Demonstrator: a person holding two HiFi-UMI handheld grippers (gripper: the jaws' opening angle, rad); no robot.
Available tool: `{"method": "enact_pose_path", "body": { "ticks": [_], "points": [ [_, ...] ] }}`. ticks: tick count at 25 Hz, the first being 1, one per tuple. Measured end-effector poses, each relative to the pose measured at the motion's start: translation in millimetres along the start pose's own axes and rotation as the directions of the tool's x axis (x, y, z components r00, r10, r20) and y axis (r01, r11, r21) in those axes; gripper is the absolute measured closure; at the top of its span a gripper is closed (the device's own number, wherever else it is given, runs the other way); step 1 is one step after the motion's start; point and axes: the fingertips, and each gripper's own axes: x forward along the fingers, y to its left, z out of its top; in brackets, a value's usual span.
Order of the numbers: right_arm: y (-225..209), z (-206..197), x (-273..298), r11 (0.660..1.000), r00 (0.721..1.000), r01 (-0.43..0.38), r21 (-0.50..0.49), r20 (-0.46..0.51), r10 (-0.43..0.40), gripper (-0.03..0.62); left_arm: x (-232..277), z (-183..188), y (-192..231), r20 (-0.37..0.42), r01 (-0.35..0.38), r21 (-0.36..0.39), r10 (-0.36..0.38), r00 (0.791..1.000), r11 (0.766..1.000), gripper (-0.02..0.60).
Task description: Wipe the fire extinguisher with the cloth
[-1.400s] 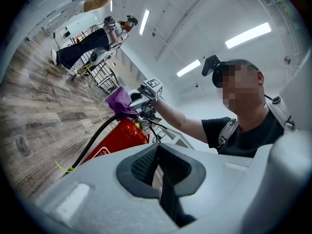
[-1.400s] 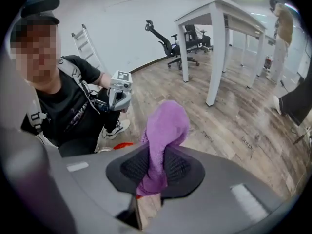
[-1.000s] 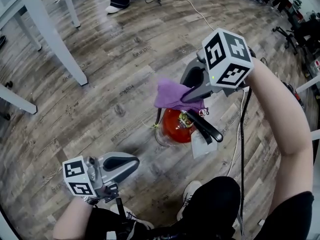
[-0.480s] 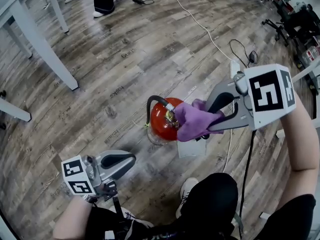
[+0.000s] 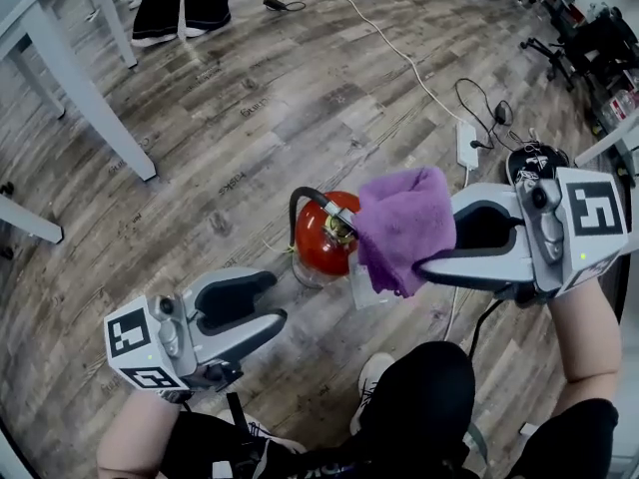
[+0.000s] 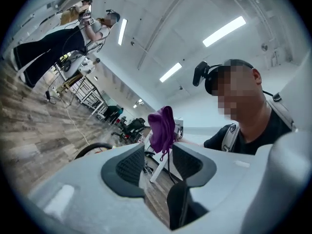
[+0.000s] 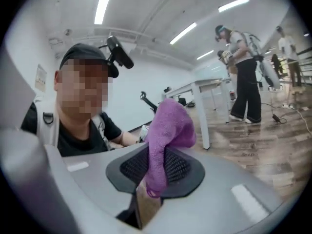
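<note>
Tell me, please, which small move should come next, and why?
Probably bring the left tongs to the purple cloth: they are empty and opening, aimed at it, while the right tongs grip it clear of the fire extinguisher.

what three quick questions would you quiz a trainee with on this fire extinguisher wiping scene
1. True or false: the purple cloth is lying on the wooden floor.
2. Which gripper grips the cloth? A) left B) right C) neither
3. What colour is the fire extinguisher, and is it standing or tipped over?

Key
1. False: it hangs from a gripper, off the floor.
2. B: the right gripper is shut on it. The left gripper has nothing between its jaws, which are opening.
3. Red, standing upright on the floor.
</note>
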Motion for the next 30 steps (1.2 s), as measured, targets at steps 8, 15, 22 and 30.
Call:
{"method": "enact_pose_path", "body": {
  "ticks": [8, 15, 22, 30],
  "points": [
    [1, 9, 18, 1.000, 0.992, 0.027, -0.009, 0.125, -0.025, 0.523, 70, 37, -16, 0.088, 0.125, -0.076, -0.118, 0.989, 0.989, 0.122],
    [34, 8, 28, 0.999, 0.996, -0.039, -0.025, 0.083, 0.041, 0.524, 85, 41, -36, 0.132, 0.208, -0.159, -0.188, 0.973, 0.965, 0.074],
    [30, -11, 47, 0.999, 1.000, 0.016, -0.036, -0.014, -0.016, 0.519, 78, 42, -45, 0.126, 0.219, -0.085, -0.208, 0.970, 0.972, 0.428],
    [-2, 5, 11, 0.982, 0.977, 0.183, -0.052, 0.124, -0.176, 0.535, 22, 81, 24, 0.149, -0.135, 0.095, 0.120, 0.982, 0.986, 0.502]
  ]
}}
